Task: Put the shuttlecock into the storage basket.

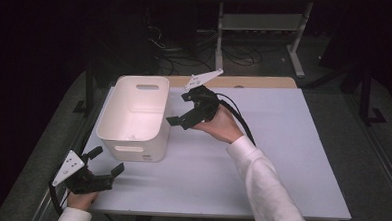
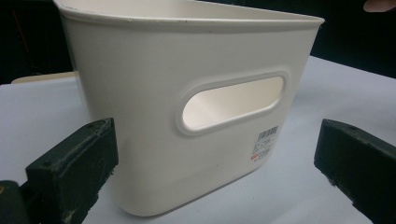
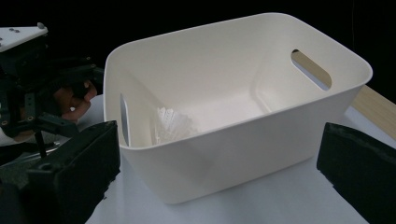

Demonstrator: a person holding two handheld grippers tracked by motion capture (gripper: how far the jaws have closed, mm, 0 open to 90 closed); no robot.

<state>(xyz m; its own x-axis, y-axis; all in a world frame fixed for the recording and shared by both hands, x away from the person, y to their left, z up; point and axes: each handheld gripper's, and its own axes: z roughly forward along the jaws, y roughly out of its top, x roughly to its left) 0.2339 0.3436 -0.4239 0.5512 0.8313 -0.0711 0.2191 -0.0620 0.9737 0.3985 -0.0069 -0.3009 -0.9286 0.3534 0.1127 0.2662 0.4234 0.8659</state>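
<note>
A white plastic bin [image 1: 114, 137] with slot handles stands on the left part of the table. In the right gripper view, a white feathered shuttlecock [image 3: 172, 124] lies on the floor of the bin [image 3: 233, 140], by the wall with the near handle. My left gripper [image 1: 106, 160] is open and empty at the table's front left, facing the bin's handle wall [image 2: 140, 93] from close by. Just right of the bin, my right gripper [image 1: 181, 109] is held above the table, open and empty, looking into it from beside the rim.
The white table top [image 1: 262, 158] stretches to the right and front of the bin. A wooden strip [image 1: 255, 82] runs along its far edge. A barcode sticker [image 2: 265, 144] sits under the bin's handle slot. Table legs and cables [image 1: 236, 52] lie on the dark floor beyond.
</note>
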